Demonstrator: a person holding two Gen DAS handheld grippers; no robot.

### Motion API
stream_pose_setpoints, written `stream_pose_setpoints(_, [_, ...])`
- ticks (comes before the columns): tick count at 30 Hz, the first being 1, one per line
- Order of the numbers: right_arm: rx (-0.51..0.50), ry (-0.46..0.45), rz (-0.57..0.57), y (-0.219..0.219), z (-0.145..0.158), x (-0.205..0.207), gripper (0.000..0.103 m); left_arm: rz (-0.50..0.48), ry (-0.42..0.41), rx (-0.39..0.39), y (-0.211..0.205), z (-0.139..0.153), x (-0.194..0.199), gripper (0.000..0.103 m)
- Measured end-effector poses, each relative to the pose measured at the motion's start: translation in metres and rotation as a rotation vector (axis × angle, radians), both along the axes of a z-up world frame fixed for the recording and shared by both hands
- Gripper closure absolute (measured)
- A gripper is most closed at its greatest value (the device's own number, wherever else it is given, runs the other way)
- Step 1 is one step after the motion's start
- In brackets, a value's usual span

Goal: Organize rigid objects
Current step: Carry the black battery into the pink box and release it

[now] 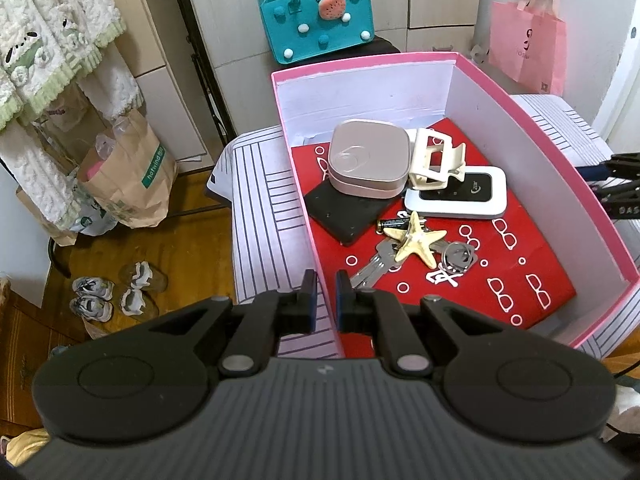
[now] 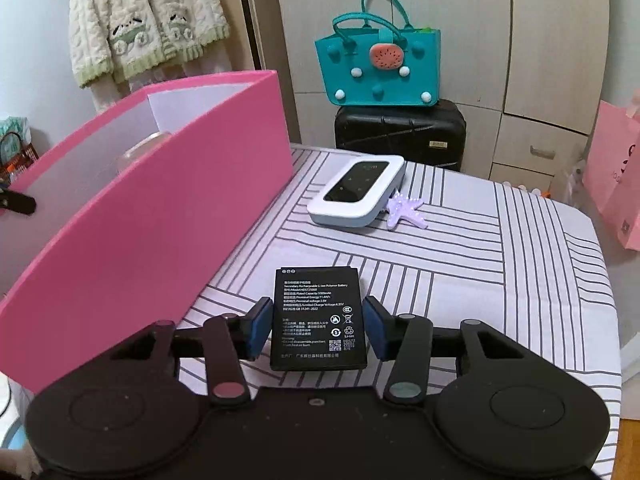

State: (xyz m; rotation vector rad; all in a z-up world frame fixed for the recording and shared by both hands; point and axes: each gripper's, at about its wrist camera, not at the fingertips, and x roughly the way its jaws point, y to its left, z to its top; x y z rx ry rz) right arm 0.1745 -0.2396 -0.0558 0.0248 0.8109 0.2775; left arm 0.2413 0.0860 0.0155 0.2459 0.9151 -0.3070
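The black battery (image 2: 319,320) lies flat on the striped cloth (image 2: 500,264), long axis running near-to-far, squarely between the spread pads of the right gripper (image 2: 319,330), not yet clamped; pink box (image 2: 168,216) sits left

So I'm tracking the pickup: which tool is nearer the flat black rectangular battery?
Right. The right tool straddles the flat black rectangular battery, fingers open beside it. The left tool is at the pink box's near wall.
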Motion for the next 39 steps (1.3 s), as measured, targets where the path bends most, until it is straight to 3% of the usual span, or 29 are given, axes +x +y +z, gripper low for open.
stream_pose_setpoints(5, [0.06, -0.047, 0.048, 0.005, 0.038, -0.009, 0.049, -0.013, 0.005, 0.022, -0.002, 0.001, 0.001, 0.095])
stream_pose_setpoints(12, [0.153, -0.059, 0.27, 0.053, 0.089, -0.01, 0.049, -0.045, 0.009, 0.052, -0.005, 0.002, 0.001, 0.095])
stream_pose_setpoints(17, [0.154, 0.025, 0.447, 0.111, 0.085, 0.002, 0.049, -0.037, 0.005, -0.006, 0.005, 0.002, 0.0, 0.094])
stream_pose_setpoints(22, [0.112, 0.144, 0.526, 0.158, 0.06, 0.023, 0.048, -0.045, 0.014, -0.022, 0.006, 0.003, 0.003, 0.094])
stream_pose_setpoints(26, [0.132, 0.18, 0.499, 0.165, 0.048, 0.04, 0.048, -0.049, 0.016, -0.04, 0.01, 0.002, 0.003, 0.093])
stream_pose_setpoints(35, [0.19, -0.046, 0.341, 0.097, 0.075, 0.017, 0.047, -0.069, 0.023, -0.074, 0.014, 0.002, 0.005, 0.091])
stream_pose_setpoints(39, [0.17, -0.076, 0.209, 0.054, 0.077, 0.012, 0.047, -0.068, 0.013, -0.072, 0.013, 0.001, 0.002, 0.091])
